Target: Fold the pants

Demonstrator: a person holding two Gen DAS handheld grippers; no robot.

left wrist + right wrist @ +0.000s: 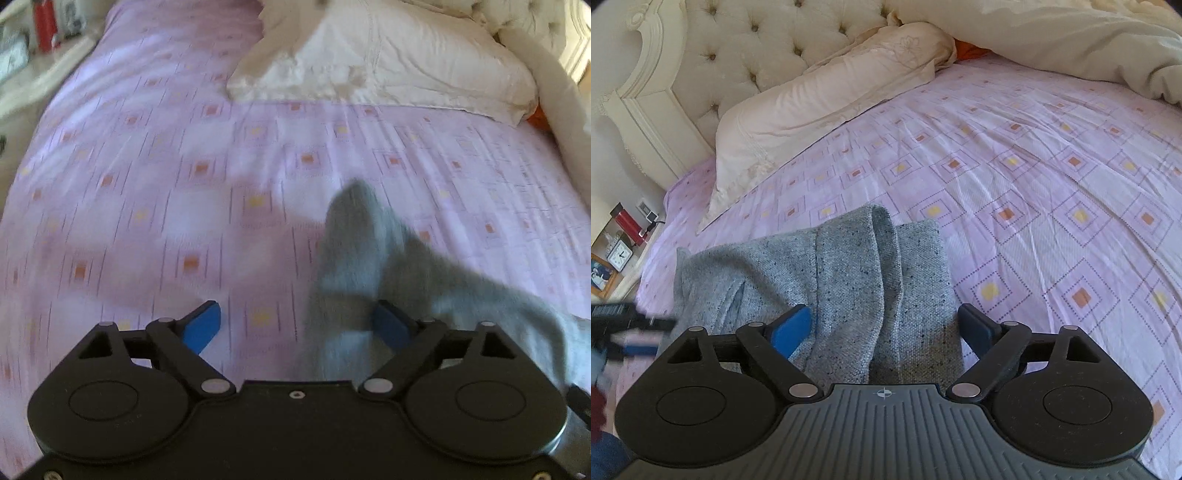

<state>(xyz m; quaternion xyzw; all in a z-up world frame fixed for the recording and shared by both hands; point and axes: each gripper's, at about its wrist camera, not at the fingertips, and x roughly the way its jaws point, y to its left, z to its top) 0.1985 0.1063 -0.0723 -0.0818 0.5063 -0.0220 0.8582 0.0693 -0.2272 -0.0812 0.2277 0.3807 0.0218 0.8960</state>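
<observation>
The grey pants (827, 280) lie on the bed sheet (1034, 177), near the pillow (820, 99). Right hand-held gripper (884, 328) is wide, the cloth betw. its jaws but not pinched. Left hand-held gripper (295, 325) also wide, pants (354, 258) by its right finger. Much free sheet (147, 184) around.

1. A home bedroom is showing here: a lilac sheet (1052, 192) patterned with squares is covering a wide bed.
2. A cream tufted headboard (768, 48) is standing at 11 o'clock, a pillow (827, 96) lying against it.
3. At 9 o'clock a bedside table (622, 284) is holding a clock (620, 255) and probably a framed photo (602, 278).
</observation>
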